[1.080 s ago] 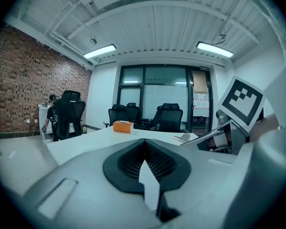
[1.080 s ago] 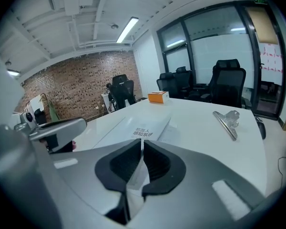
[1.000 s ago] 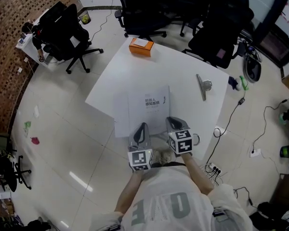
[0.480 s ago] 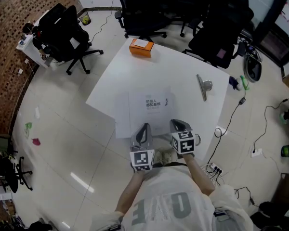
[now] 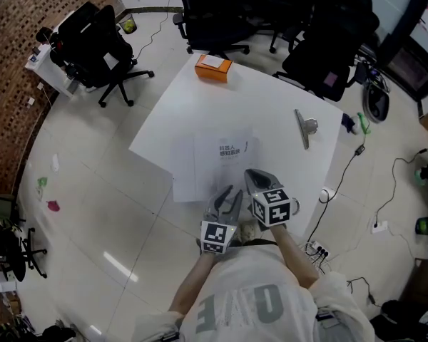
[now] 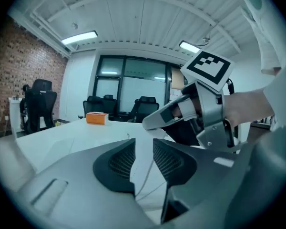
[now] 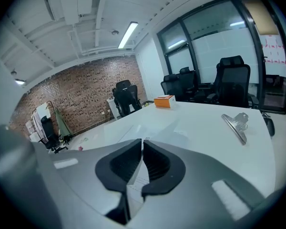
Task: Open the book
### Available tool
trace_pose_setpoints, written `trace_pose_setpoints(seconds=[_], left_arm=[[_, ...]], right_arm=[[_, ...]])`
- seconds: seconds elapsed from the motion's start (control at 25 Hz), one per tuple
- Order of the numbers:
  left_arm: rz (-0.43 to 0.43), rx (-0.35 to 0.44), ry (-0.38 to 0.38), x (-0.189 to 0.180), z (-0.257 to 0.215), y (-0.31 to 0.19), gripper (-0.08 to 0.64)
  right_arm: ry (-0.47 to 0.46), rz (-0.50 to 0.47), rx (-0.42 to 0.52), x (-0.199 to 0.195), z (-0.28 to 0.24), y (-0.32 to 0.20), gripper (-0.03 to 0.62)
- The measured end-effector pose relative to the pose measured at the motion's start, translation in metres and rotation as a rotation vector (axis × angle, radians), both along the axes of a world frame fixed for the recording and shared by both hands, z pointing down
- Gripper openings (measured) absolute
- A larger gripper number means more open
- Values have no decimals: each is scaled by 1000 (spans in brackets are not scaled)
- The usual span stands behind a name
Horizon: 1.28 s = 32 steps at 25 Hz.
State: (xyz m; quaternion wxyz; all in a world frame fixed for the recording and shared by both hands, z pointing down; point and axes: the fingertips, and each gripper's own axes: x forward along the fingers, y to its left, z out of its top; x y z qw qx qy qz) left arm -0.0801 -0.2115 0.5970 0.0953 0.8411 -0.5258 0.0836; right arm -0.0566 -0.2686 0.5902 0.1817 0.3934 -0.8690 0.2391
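Note:
The book [image 5: 222,157] is a thin white booklet with small dark print on its cover, lying flat near the front edge of the white table [image 5: 271,105]. My right gripper [image 5: 252,174] is over its near right corner, and its jaws are shut on a thin printed sheet of the book [image 7: 135,181] that runs up between the pads. My left gripper [image 5: 229,192] is close beside it at the book's near edge, angled toward the right one. Its jaws are opening, and only a white sliver of paper [image 6: 142,152] shows in the gap, with the pads off it.
An orange box [image 5: 214,66] sits at the table's far corner and a metal clip [image 5: 303,128] lies at the right. Black office chairs [image 5: 93,41] stand to the left and behind [image 5: 328,41]. Cables [image 5: 385,191] trail across the floor at the right.
My left gripper has swung right toward the right gripper, and its jaws have gone from shut to parted. The right gripper has stayed at the book's near corner.

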Motion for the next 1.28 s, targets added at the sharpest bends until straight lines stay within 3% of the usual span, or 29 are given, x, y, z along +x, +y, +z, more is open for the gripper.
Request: trace_pose_setpoints(seconds=[0.12,0.28,0.44,0.64,1.04,1.2,1.28], left_arm=[[50,-37,-13,11,8,5,169],[32,-47,-106,10,16,5,176],[-48,-37,-158,-4,16,-4,166],[-38,-10,-226,-3,17,-3,90],[-92,18,-236,-11,9,-3,95],[-192,42,-157,-31,-1,-5,35],[-237,28,-130,-42,-1,-5,35]], right_arm=[[-8,-12,4,-7,-5,-1,18],[-29,-37,15,-20,-15,1,18],[-52,-57,14,-28,-23,6,17],[-88,-48,-20,-29,-22,8,14],[-144,-43,-36,-38,-32,8,12],[-149,-46,2,-40,-41,6,34],[-145,-12,44,-31,-47,2,3]])
